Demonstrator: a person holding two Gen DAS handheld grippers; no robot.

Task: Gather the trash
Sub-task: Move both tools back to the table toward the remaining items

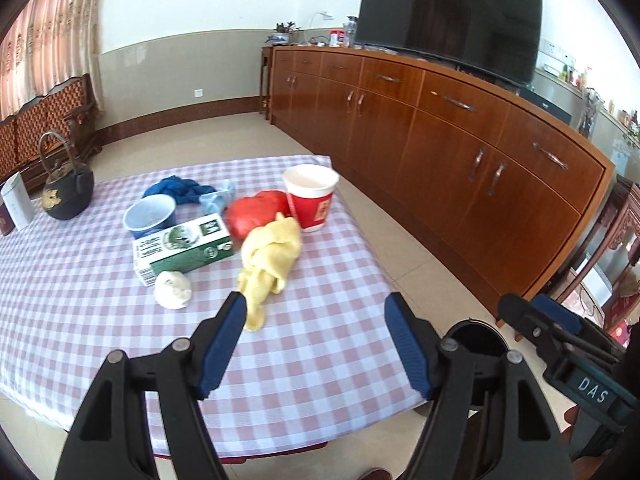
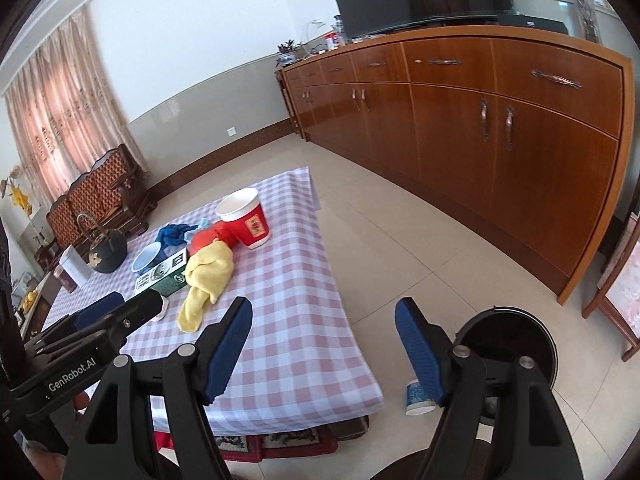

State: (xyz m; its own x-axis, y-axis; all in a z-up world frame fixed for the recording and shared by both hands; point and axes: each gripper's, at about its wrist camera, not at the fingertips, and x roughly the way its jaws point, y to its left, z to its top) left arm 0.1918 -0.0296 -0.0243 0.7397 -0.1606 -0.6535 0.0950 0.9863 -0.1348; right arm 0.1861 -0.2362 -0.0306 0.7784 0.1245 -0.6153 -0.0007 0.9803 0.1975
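Trash on the table (image 1: 340, 340): white paper ball (image 1: 173, 290) lower left of the carton (image 1: 184, 249), up-left of the left gripper (image 1: 316, 322). Left gripper nearer. Both wide open, holding nothing; right gripper (image 2: 324, 332) too.

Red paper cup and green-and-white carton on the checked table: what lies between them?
Between the red paper cup and the green-and-white carton lie a crumpled red bag and the knotted yellow cloth, clearest in the left wrist view.

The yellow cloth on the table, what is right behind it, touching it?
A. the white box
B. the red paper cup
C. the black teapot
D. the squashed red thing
D: in the left wrist view the yellow cloth overlaps the crumpled red item.
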